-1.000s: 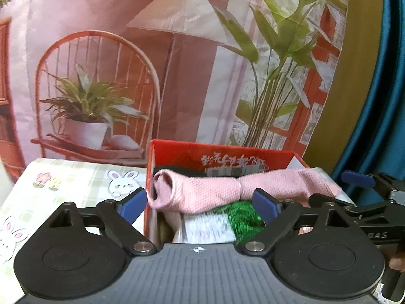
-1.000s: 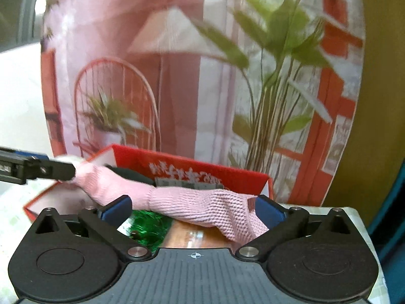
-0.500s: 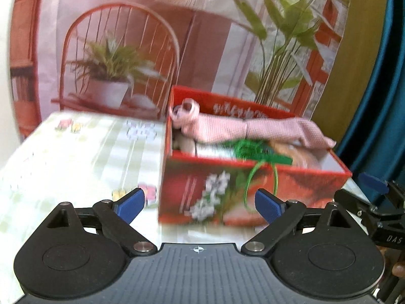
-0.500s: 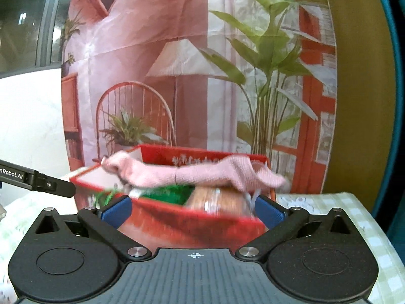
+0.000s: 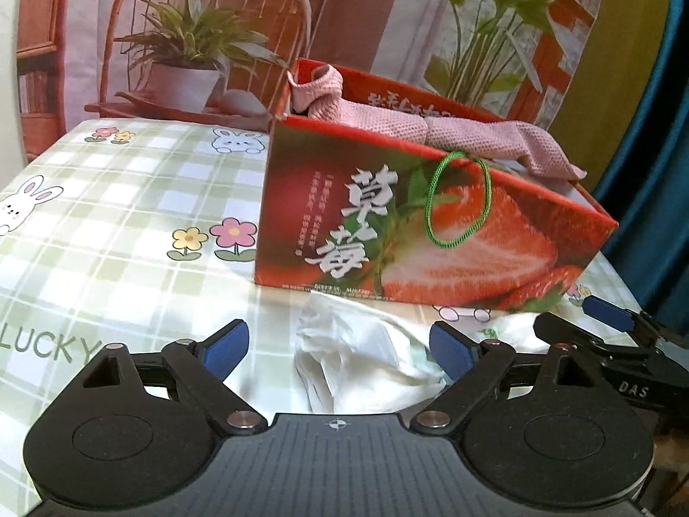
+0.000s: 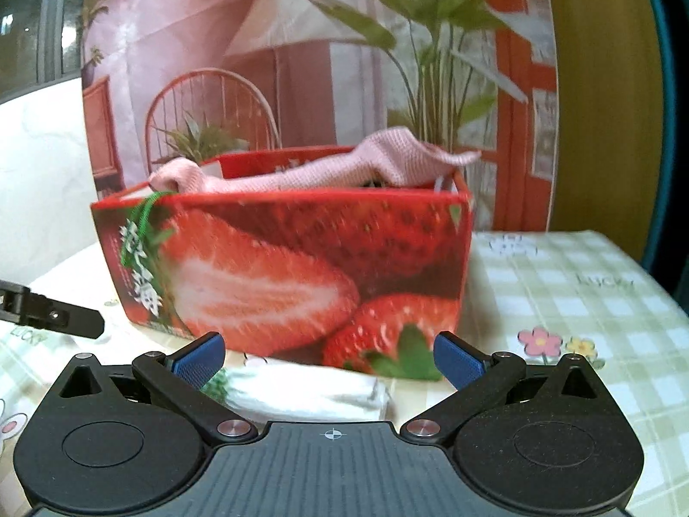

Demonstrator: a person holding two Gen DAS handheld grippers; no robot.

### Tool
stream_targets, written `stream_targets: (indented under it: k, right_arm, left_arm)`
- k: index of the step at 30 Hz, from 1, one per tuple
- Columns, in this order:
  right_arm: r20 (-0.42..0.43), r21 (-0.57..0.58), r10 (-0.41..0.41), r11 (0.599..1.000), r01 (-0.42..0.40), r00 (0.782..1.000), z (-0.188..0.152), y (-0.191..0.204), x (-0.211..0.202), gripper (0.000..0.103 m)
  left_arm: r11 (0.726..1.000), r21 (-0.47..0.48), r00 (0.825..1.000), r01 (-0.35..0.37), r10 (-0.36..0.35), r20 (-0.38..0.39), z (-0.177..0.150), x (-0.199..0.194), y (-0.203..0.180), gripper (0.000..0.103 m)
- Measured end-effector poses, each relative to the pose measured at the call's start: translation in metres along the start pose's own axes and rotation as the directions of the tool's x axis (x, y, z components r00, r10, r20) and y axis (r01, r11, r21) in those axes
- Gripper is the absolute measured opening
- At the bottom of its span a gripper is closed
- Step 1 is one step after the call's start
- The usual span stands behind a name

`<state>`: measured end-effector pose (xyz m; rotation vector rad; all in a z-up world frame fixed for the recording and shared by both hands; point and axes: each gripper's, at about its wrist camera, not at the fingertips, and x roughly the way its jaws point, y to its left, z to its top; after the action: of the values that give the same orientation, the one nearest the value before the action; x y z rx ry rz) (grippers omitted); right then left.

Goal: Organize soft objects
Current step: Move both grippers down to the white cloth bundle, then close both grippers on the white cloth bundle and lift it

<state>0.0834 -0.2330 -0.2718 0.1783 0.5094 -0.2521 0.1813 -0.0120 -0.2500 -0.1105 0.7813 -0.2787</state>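
Both grippers hang low in front of the red strawberry box (image 5: pixel 430 232), jaws spread wide and holding nothing: the left gripper (image 5: pixel 340 347) is above one end of the crumpled white cloth (image 5: pixel 357 357), the right gripper (image 6: pixel 329 359) above the other end, where the cloth (image 6: pixel 310 392) is a loosely folded roll. The cloth lies on the worktop (image 5: pixel 107 198) just in front of the box. The next step is probably to pick it up; pinching a thick fold at each end should stop the limp fabric from sagging on the lift over the stiff cardboard wall. A knitted pink garment (image 5: pixel 430 133) with a waffle texture already drapes across the box top, and a green cord loop (image 5: pixel 458 198) dangles down the printed front.
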Motion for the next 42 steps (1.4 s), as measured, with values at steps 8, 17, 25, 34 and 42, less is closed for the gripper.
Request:
stream_targets:
  k: [8, 17, 25, 34, 42]
  right_arm:
    - [-0.054, 0.072, 0.025, 0.997, -0.021, 0.998, -0.006, -0.013, 0.012, 0.081]
    - [-0.101, 0.127, 0.088, 0.989, -0.075, 0.991, -0.008, -0.022, 0.018, 0.066]
    - [-0.119, 0.160, 0.088, 0.985, -0.068, 0.989, -0.008, -0.026, 0.022, 0.065]
    - [-0.146, 0.153, 0.067, 0.987, -0.045, 0.987, -0.008, -0.024, 0.023, 0.064]
    - [-0.155, 0.160, 0.095, 0.985, -0.070, 0.983, -0.009, -0.025, 0.024, 0.054]
  left_arm:
    - [0.999, 0.016, 0.999, 0.037, -0.037, -0.009, -0.011, 0.005, 0.000, 0.059]
    - [0.997, -0.001, 0.997, 0.073, -0.073, -0.036, -0.021, 0.012, 0.004, 0.052]
    - [0.996, -0.030, 0.995, 0.087, -0.088, -0.042, -0.026, 0.014, 0.008, 0.052]
    - [0.997, -0.002, 0.997, 0.075, -0.075, -0.034, -0.028, 0.014, 0.005, 0.052]
    - [0.997, 0.000, 0.997, 0.075, -0.075, -0.032, -0.029, 0.014, 0.005, 0.052]
